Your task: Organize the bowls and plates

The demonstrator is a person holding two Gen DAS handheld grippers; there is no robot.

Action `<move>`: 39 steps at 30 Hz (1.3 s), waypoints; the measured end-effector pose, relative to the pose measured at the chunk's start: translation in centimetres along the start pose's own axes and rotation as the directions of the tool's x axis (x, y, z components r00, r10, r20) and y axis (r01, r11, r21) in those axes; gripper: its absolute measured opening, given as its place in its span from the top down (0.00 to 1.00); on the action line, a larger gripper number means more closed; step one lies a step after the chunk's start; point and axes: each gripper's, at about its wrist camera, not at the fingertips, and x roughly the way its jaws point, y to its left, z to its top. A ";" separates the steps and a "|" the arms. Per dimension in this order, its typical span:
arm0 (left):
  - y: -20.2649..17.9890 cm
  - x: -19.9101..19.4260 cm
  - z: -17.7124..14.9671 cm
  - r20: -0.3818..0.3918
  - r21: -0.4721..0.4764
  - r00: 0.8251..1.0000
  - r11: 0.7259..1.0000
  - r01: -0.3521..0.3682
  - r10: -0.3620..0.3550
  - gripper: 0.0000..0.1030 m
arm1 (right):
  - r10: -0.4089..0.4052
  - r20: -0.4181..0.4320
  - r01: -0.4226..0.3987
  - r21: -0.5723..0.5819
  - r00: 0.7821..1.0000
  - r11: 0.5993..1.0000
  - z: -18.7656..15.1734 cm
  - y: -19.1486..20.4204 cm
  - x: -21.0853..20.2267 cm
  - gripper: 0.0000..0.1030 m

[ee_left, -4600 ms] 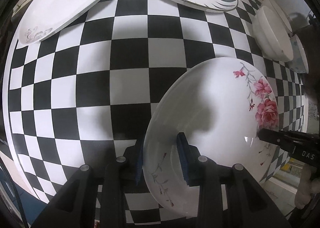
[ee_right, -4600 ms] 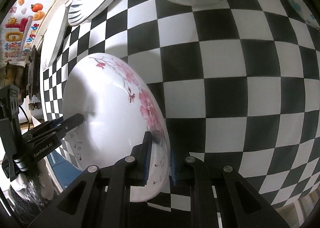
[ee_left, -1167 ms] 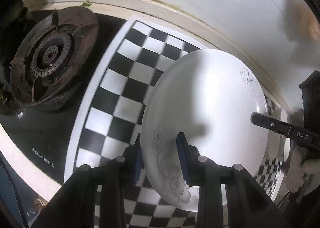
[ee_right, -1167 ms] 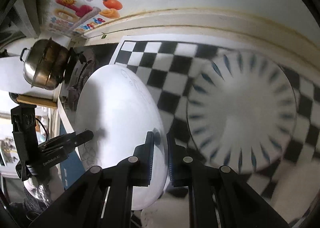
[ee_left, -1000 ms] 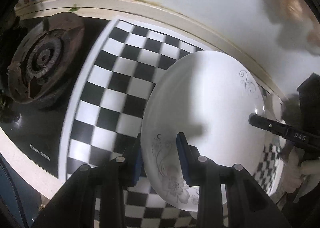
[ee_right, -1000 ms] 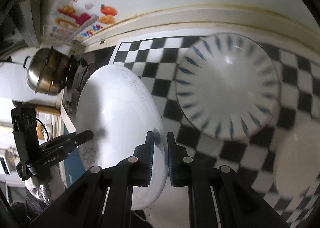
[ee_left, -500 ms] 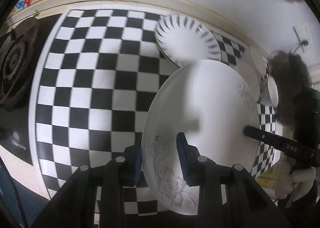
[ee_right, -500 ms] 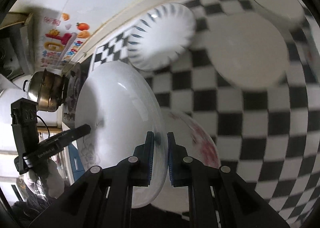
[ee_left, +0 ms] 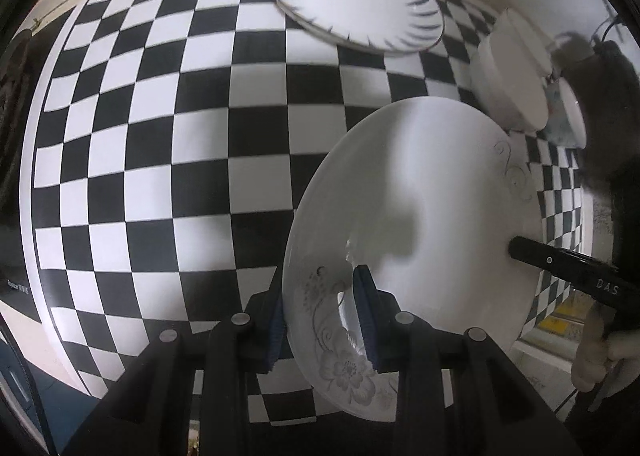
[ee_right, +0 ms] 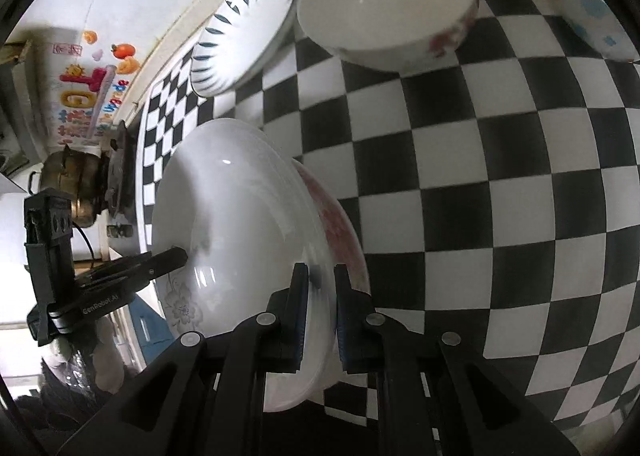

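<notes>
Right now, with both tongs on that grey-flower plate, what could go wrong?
1. Both the left tongs and right tongs pinch only the rim of the grey-flower plate; uneven release could tip it.
2. It hangs just over the pink-flower plate; dropping it could chip both.

— What's under my fingers?

— A black-and-white checkered counter (ee_left: 160,144).

— What do I see lying on it?

— At the far edge, a blue-leaf plate (ee_left: 354,2). Just beside it on the right, a white bowl with red flowers (ee_right: 390,2), and past that a bowl with blue marks (ee_right: 588,12). Nearer me, a pink-flowered plate (ee_right: 340,224) lies flat on the squares.
</notes>
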 end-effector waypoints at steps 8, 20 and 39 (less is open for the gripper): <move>0.4 0.7 0.3 -0.030 -0.020 0.999 0.999 -0.031 0.031 0.73 | -0.005 -0.088 0.007 0.020 0.996 1.000 0.1 -0.6 1.5 0.86; 0.2 2.2 0.1 -0.055 -0.029 0.997 0.998 -0.055 0.053 0.73 | -0.056 -0.098 0.056 -0.008 0.994 0.998 -0.2 0.0 2.0 0.86; -1.5 3.3 0.3 -0.070 -0.051 0.995 0.996 -0.075 0.071 0.70 | -0.094 -0.164 0.097 0.012 0.982 0.995 0.4 0.6 1.8 0.84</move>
